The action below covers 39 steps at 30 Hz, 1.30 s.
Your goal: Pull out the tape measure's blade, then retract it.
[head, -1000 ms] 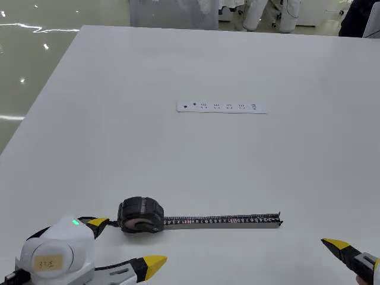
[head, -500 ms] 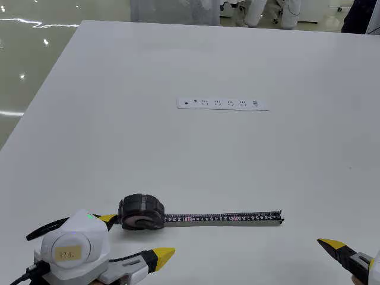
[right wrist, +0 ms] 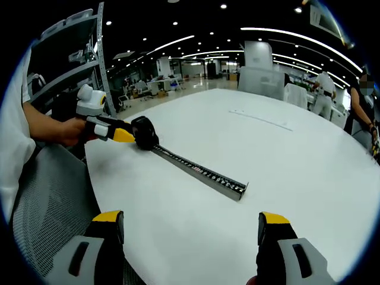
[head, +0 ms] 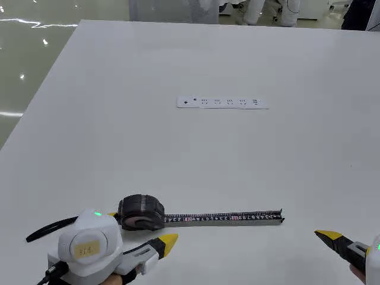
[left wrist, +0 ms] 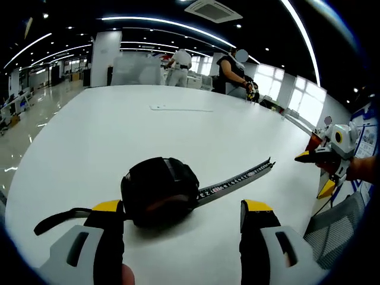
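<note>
The black tape measure case (head: 141,212) lies near the table's front edge, its blade (head: 225,218) drawn out to the right and flat on the table. My left gripper (head: 140,229) is open, its yellow-tipped jaws on either side of the case (left wrist: 159,190), which sits nearer the left jaw. The blade (left wrist: 237,178) runs off to the right. My right gripper (head: 333,239) hovers open at the lower right, short of the blade's hooked end (right wrist: 237,190). From the right gripper (right wrist: 190,218) the left gripper (right wrist: 113,130) shows beside the case (right wrist: 144,132).
A white power strip (head: 221,103) lies flat mid-table, far beyond the tape. The tape's black wrist strap (head: 50,228) trails left of the case. The white table's left edge (head: 35,95) drops to a glossy floor. People stand beyond the far edge.
My left gripper has moved forward and right until its jaws flank the tape case. The right gripper has shifted only slightly. Tape and blade lie as before.
</note>
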Tool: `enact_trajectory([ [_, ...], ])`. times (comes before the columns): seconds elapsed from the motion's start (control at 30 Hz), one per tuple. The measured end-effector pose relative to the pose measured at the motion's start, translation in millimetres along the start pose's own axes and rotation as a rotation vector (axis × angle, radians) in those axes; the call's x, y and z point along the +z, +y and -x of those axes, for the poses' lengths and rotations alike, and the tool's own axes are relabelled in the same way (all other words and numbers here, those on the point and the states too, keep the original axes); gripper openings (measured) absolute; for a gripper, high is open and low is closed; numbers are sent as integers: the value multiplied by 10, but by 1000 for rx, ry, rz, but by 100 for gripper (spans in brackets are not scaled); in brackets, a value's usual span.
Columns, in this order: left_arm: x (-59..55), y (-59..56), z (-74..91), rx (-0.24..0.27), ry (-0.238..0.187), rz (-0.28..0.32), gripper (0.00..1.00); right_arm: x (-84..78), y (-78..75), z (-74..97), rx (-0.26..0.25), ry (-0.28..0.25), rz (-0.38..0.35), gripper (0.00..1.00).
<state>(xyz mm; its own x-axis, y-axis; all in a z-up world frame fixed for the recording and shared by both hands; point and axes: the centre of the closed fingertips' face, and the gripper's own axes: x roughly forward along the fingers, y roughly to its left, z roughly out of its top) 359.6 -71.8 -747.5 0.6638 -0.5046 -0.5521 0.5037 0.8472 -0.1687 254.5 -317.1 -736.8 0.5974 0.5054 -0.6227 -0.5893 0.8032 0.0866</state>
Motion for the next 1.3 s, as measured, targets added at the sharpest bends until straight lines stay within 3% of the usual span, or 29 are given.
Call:
enact_trajectory([
  [0.47, 52, 101, -104, 127, -5, 53, 71, 90, -255, -146, 58, 61, 97, 79],
  [0.9, 69, 173, -165, 184, -8, 124, 67, 106, -441, -287, 111, 124, 182, 63],
  [1.3, 75, 240, -192, 232, -13, 172, 63, 139, -585, -476, 155, 170, 244, 57],
])
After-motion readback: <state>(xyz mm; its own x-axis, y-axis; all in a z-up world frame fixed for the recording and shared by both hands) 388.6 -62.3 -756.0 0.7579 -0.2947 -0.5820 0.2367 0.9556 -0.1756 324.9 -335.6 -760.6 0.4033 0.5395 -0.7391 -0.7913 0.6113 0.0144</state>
